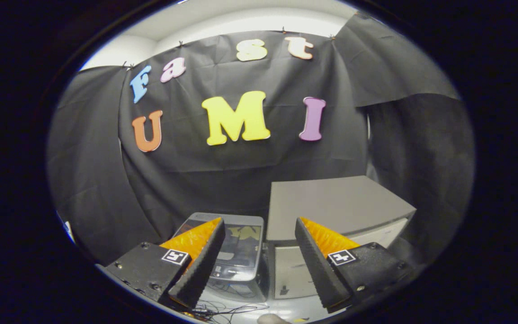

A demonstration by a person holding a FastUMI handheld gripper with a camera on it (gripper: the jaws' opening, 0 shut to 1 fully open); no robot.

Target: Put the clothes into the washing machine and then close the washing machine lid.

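The washer (236, 252) stands just ahead of the claw (259, 234), low against the black cloth wall (241, 175). It is a small grey top-loader with rounded corners, and its lid (241, 240) lies flat and shut, the dark glossy panel throwing back a yellowish reflection. The left finger (198, 258) overlaps the washer's near left corner in the view; whether it touches cannot be told.

Just beside the washer, on its right, sits a grey box (335, 207) with a flat top and a paler front face (292, 274) bearing a small dark mark low down. The right finger (317, 265) shows in front of that box.

The claw is open: its fingers stand well apart with nothing between them, both raised above the desk (286, 310). Thin dark wires (227, 309) lie on the pale desk surface in front of the washer, between the finger bases. A small pale rounded thing (273, 319) lies nearest the camera; too little of it shows to name it.
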